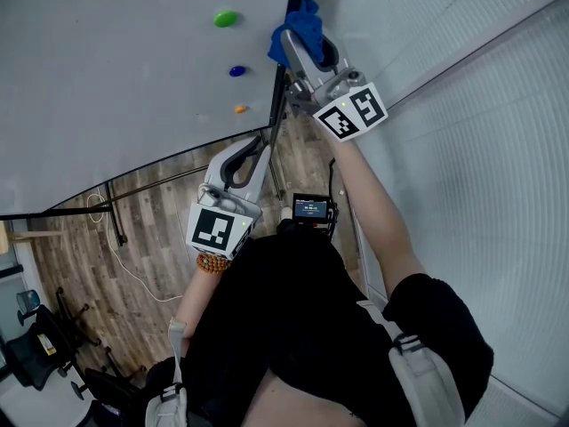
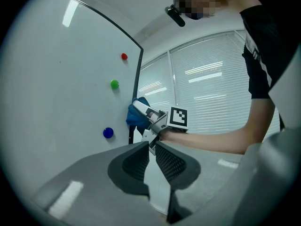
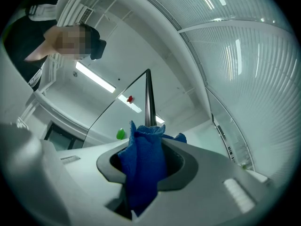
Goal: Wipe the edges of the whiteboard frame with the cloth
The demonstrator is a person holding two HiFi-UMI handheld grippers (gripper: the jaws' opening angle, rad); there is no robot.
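The whiteboard (image 1: 116, 78) fills the upper left of the head view, and its dark frame edge (image 1: 283, 69) runs down its right side. My right gripper (image 1: 300, 36) is shut on a blue cloth (image 1: 304, 20), which it presses against that edge high up. In the right gripper view the cloth (image 3: 143, 164) bulges out of the jaws, with the frame (image 3: 149, 98) rising straight ahead. My left gripper (image 1: 264, 148) hangs lower, beside the frame, shut with nothing between its fingers. The left gripper view shows its jaws (image 2: 151, 146) below the cloth (image 2: 136, 114).
Green (image 1: 225, 18), blue (image 1: 236, 71) and orange (image 1: 241, 109) magnets stick to the board. Window blinds (image 1: 480, 149) line the right side, close to the frame. Below lie the wooden floor (image 1: 142, 238), a white cable (image 1: 124, 247), the board's stand bar (image 1: 151, 185) and an office chair (image 1: 36, 345).
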